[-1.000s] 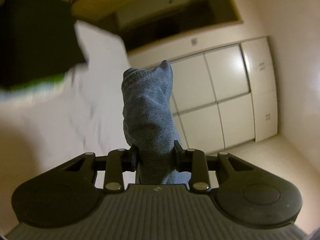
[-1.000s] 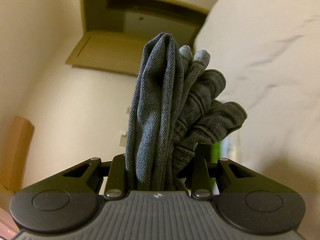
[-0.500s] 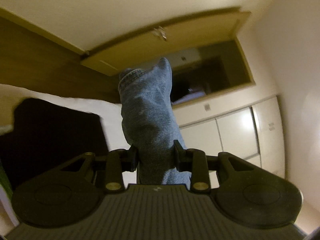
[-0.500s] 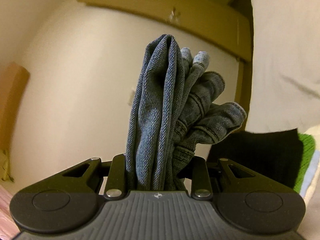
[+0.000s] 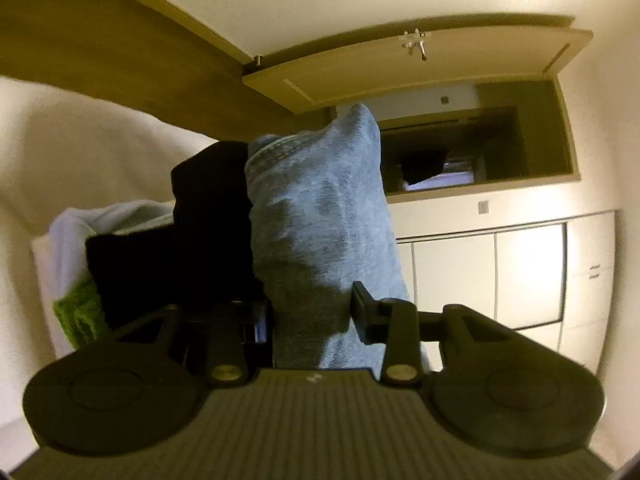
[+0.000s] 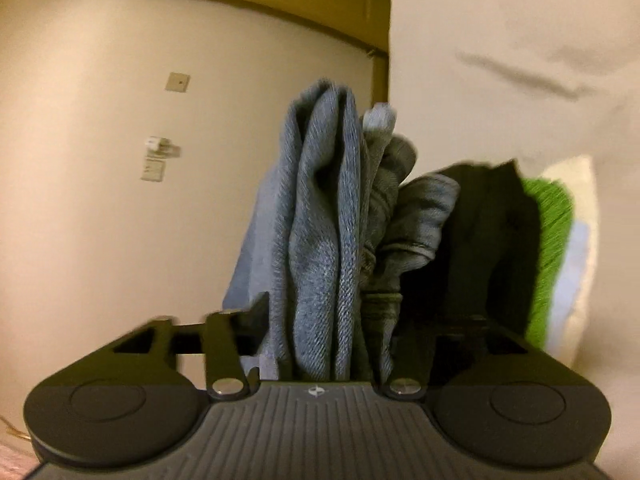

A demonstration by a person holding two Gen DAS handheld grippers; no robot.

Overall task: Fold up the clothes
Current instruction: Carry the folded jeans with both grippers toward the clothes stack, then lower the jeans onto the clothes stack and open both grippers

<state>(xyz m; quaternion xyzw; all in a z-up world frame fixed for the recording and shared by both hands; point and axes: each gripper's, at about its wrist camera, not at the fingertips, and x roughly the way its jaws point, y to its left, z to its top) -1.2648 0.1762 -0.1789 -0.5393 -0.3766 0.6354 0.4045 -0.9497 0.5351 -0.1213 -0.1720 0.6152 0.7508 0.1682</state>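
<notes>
The white bed (image 6: 520, 40) is carrying a stack of folded clothes (image 6: 500, 240). The jeans (image 5: 320, 220) are hanging bunched between both tools: left tool (image 5: 310, 312) and right tool (image 6: 326, 320) are clamped on denim. Thick layers are possibly slipping loose, toppling the stack.

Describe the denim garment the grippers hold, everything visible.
The denim garment is blue woven cotton by its look, faded in patches, with a stitched hem at its top edge. The left gripper is clamped on a single thick fold of it. The right gripper is clamped on a bunch of several layers with seamed edges curling to one side. Both bunches stand up past the fingers. Whether the two are one piece cannot be seen. Behind it sits a stack of black, green and white clothes.
</notes>
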